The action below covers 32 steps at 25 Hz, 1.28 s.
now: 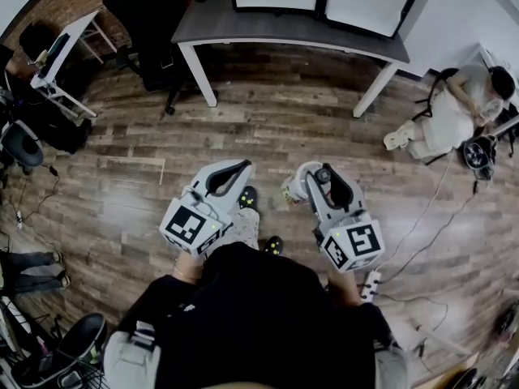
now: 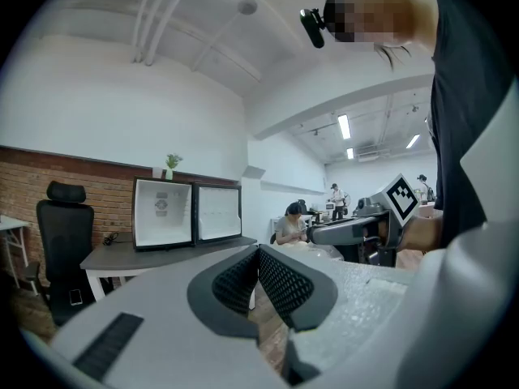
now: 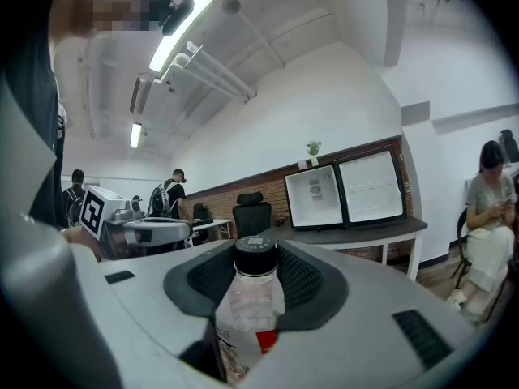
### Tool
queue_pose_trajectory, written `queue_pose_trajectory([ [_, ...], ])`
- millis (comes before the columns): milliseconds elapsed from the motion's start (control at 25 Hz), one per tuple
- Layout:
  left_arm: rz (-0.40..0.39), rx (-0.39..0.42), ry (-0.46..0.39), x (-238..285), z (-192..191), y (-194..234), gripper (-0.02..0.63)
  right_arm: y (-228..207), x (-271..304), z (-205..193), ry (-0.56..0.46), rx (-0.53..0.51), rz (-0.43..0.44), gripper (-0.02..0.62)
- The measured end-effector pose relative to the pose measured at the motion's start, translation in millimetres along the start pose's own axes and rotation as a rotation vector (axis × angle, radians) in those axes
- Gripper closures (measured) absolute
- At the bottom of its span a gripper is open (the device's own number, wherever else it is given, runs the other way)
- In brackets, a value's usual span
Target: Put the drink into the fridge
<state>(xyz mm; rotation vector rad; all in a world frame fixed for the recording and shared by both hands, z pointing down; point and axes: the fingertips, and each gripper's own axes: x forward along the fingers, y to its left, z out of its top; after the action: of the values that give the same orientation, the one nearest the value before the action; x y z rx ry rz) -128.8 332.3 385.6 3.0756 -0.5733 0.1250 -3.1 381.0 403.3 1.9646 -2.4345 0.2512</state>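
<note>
Drink bottle (image 3: 247,298): clear plastic, dark cap, red on the label. It stands upright between the jaws of the right gripper (image 3: 256,255), neck and cap poking up past the pads. The jaws are clamped on the bottle body. In the head view the bottle shows as a pale shape at that gripper's tip, in front of the person and above the wood floor (image 1: 268,120).

Left gripper (image 2: 258,258): jaws closed together, ribbed pads meeting, nothing between them. It is held level beside the right one.

Fridge (image 2: 163,213): a small white unit on the grey table (image 2: 122,258) against the brick wall, well apart from both grippers. It looks open, with a pale cavity on the left and what reads as the swung door panel on the right, though this is not certain from here. A black office chair (image 2: 61,241) stands left of the table. A seated person (image 1: 454,112) is off to the right.

Step in hand, as a judgement: the drink is picked up and the carry toward the fridge is under way; nothing is placed yet.

Next move calls for walking across to the table with the bottle upright and the grip firm, then lining the right gripper up with the cavity. If the door turns out to be closed or only partly open, the free left gripper has to pull it. The bottle must rest on a shelf before the jaws let go.
</note>
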Motion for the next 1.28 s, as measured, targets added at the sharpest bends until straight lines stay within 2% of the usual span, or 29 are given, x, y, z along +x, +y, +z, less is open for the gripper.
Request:
queue_pose_trajectory([
  [560,-0.061,0.001,-0.055,87.1,12.3,92.4,0.603,-71.2,74.3,28.7,-0.012,-0.038,-0.119,0.442],
  [1040,-0.099,-0.027,-0.072,136.2,17.6,189.3,0.603,-96.0,172.2,46.9,0.004,-0.041,-0.142,0.442],
  [1280,-0.092,-0.037,-0.080,149.1,17.4,243.7,0.603,-100.0,225.2,51.3,0.019,-0.051,-0.138,0.442],
])
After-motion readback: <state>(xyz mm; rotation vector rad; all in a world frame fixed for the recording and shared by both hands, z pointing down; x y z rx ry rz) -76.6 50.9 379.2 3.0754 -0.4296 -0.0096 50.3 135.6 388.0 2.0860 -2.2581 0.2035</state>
